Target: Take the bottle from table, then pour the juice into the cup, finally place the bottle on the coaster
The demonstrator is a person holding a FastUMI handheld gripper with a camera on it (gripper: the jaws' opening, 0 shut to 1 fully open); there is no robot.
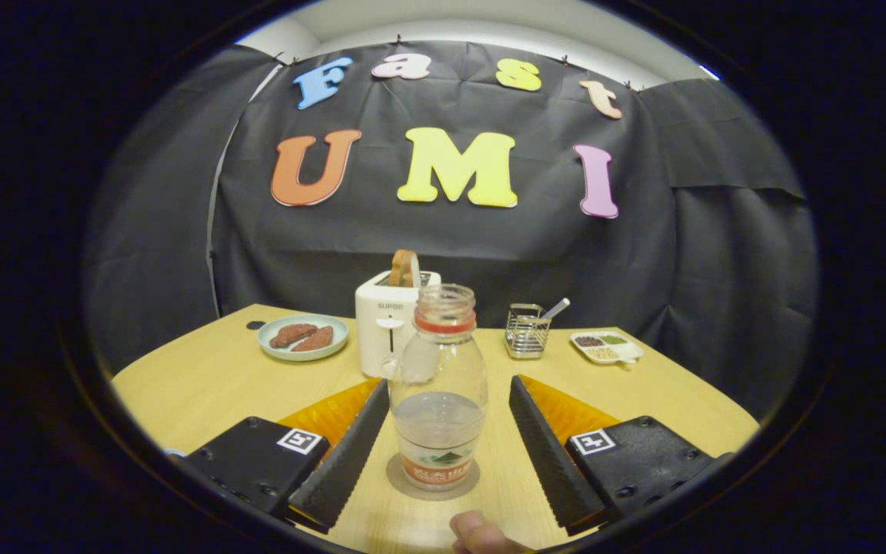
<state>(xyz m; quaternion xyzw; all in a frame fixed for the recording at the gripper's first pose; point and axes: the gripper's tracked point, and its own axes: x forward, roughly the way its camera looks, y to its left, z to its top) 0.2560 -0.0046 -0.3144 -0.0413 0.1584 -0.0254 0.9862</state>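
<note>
A clear plastic bottle [440, 385] with no cap and a red neck ring stands upright on a round brown coaster [396, 478] on the wooden table. It is partly filled with pale liquid. My gripper [447, 385] is open, and the bottle stands between its fingers. The left finger [343, 454] lies close beside the bottle, while the right finger [547, 446] stands apart from it with a clear gap. A clear glass cup [398, 368] with a handle shows just behind the bottle's left shoulder, partly hidden by the bottle.
Beyond the bottle stands a white toaster [381, 327] with bread in it. A green plate [303, 337] with sausages sits to its left. A wire holder [527, 331] and a small white dish [606, 346] are at the right. A person's fingertip [481, 535] shows near the table's front.
</note>
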